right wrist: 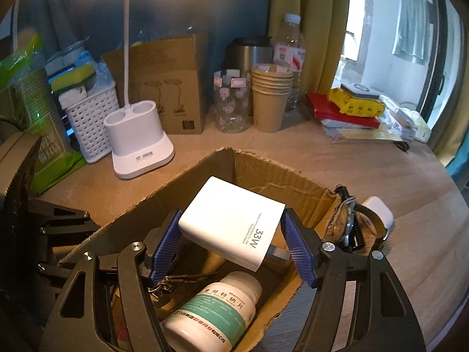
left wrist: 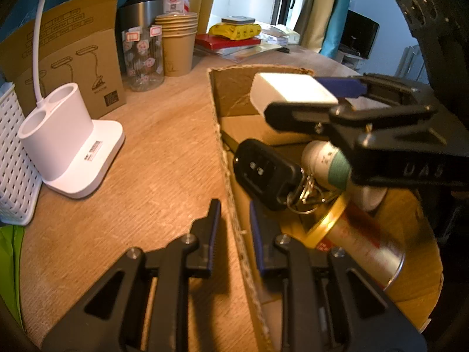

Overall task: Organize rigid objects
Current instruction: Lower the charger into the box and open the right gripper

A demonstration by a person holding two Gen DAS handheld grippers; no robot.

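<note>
White charger (right wrist: 231,223) clamped in right tool (right wrist: 231,245) over cardboard box (right wrist: 263,173), left tool (left wrist: 231,234) pinching box wall.

The charger (right wrist: 231,223) was plain white with grey lettering; the pill bottle (right wrist: 211,311) white with a teal band; the cardboard box (right wrist: 263,173) brown; the can (left wrist: 360,249) gold-rimmed and red; the key fob (left wrist: 263,173) black; the gripper pads (right wrist: 299,249) blue and ribbed
</note>
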